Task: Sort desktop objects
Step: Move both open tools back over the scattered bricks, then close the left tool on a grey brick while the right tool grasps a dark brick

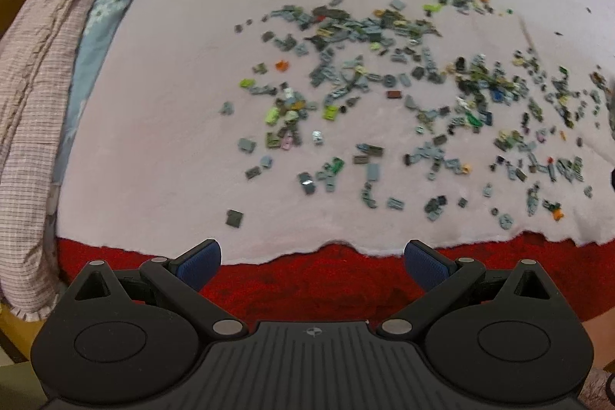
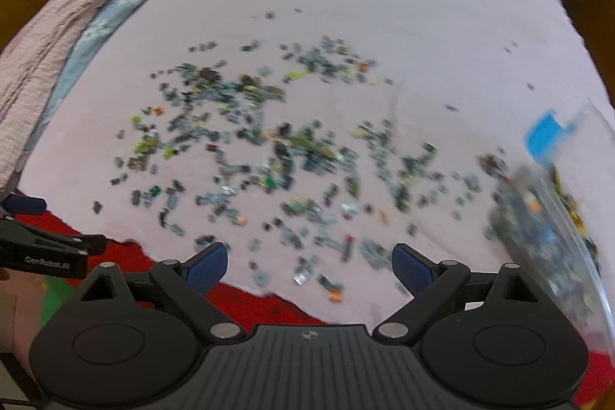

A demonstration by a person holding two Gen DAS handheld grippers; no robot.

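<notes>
Bricks (image 1: 348, 91) scattered on pink blanket (image 1: 173, 141): tiny, light, rigid, slippery; pinch across flat sides. Left claw (image 1: 312, 266) and right claw (image 2: 309, 268) both released, empty.

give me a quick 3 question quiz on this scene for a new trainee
1. True or false: the left hand-held gripper is shut on a brick.
2. What lies scattered on the pink cloth?
   A. coins
   B. small building bricks
   C. pens
3. Fill in: near the right edge of the right wrist view, a clear ____ holds more pieces.

Key:
1. False; both the left and right hand-held gripper are open and empty.
2. B
3. Container
</notes>
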